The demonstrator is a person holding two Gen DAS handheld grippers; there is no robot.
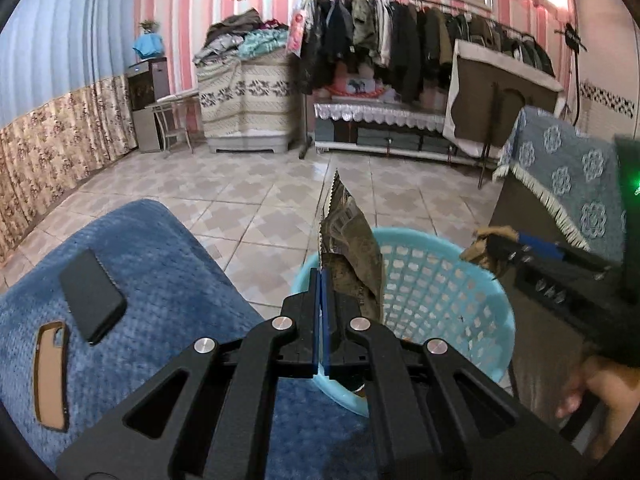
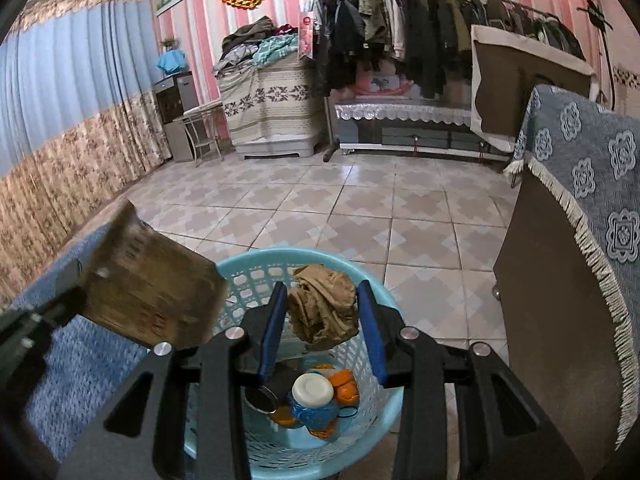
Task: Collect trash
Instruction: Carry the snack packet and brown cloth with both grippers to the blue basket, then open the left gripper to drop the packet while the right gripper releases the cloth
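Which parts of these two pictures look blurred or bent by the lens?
Left wrist view: the right gripper and its brown wad are smeared; walls bow outward. Right wrist view: the packet in the left gripper is motion-blurred; the basket stays sharp.

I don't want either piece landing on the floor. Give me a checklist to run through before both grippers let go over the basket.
1. Left gripper shut on the flat wrapper: ok.
2. Right gripper shut on the crumpled brown paper: ok.
3. Crumpled paper over the turquoise basket opening: ok.
4. Flat wrapper fully over the opening: cannot tell; it sits near the basket's left rim.
5. Room in the basket above the cup and orange peel: ok.
6. Phone on the blue cushion, clear of the drop: ok.
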